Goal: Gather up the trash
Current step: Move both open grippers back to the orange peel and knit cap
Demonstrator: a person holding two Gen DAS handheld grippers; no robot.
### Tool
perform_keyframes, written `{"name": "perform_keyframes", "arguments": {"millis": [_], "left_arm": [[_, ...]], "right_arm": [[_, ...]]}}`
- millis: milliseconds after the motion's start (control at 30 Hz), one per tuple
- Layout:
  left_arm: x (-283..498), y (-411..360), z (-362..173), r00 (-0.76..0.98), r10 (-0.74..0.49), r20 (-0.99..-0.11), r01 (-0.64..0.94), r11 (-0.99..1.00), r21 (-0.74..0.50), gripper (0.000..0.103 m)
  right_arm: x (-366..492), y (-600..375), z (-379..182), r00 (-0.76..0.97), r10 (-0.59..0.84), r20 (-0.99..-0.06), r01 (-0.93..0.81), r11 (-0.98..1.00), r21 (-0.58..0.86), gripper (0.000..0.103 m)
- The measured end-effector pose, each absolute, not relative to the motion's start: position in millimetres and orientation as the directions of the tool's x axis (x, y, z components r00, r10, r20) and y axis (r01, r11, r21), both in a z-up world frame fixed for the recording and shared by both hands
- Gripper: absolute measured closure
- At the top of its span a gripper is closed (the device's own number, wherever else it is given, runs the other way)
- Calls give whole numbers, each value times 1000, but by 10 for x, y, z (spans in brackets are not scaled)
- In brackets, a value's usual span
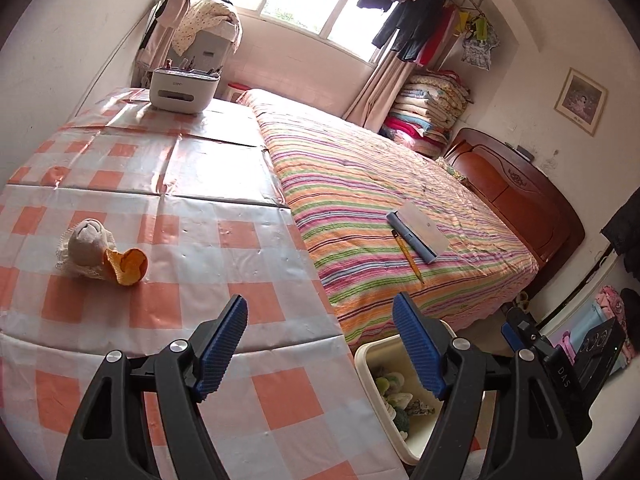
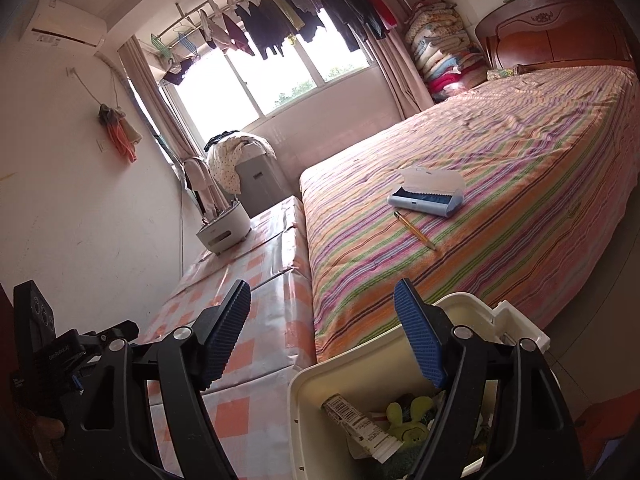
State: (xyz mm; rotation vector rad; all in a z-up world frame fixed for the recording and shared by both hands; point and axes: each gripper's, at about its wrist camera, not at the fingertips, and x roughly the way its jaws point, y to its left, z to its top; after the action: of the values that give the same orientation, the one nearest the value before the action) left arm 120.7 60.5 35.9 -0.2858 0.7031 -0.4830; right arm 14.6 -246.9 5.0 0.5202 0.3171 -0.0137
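A crumpled white tissue wad [image 1: 86,246] and an orange peel [image 1: 127,266] lie together on the checked table [image 1: 224,248], ahead and left of my left gripper [image 1: 320,340], which is open and empty over the table's right edge. A cream trash bin [image 1: 370,364] with trash inside stands on the floor between table and bed. In the right wrist view the bin [image 2: 304,408] holds a white tube [image 2: 360,424] and a green item [image 2: 408,416]. My right gripper [image 2: 324,328] is open and empty, just above the bin's rim.
A striped bed [image 1: 380,184] lies right of the table, with a blue pencil case [image 2: 428,192] and a yellow pencil [image 2: 416,232] on it. A white organiser box [image 1: 184,90] stands at the table's far end. The right gripper shows at the left view's edge [image 1: 560,360].
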Motion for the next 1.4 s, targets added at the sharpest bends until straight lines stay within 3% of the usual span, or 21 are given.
{"name": "perform_keyframes", "arguments": {"millis": [333, 600, 900, 1400], "left_arm": [[1291, 1297, 304, 729, -416, -544, 169, 879, -446, 30], [1228, 1421, 258, 762, -365, -535, 85, 875, -476, 30], [1164, 1279, 174, 735, -339, -588, 59, 895, -442, 30], [1265, 1339, 239, 745, -330, -579, 59, 898, -437, 30]], "right_arm": [[295, -1904, 50, 931, 193, -310, -16, 869, 494, 29], [261, -1681, 81, 922, 241, -304, -67, 871, 486, 27], [287, -1662, 66, 907, 290, -306, -99, 852, 515, 26], [388, -1681, -7, 889, 305, -341, -99, 856, 508, 25]]}}
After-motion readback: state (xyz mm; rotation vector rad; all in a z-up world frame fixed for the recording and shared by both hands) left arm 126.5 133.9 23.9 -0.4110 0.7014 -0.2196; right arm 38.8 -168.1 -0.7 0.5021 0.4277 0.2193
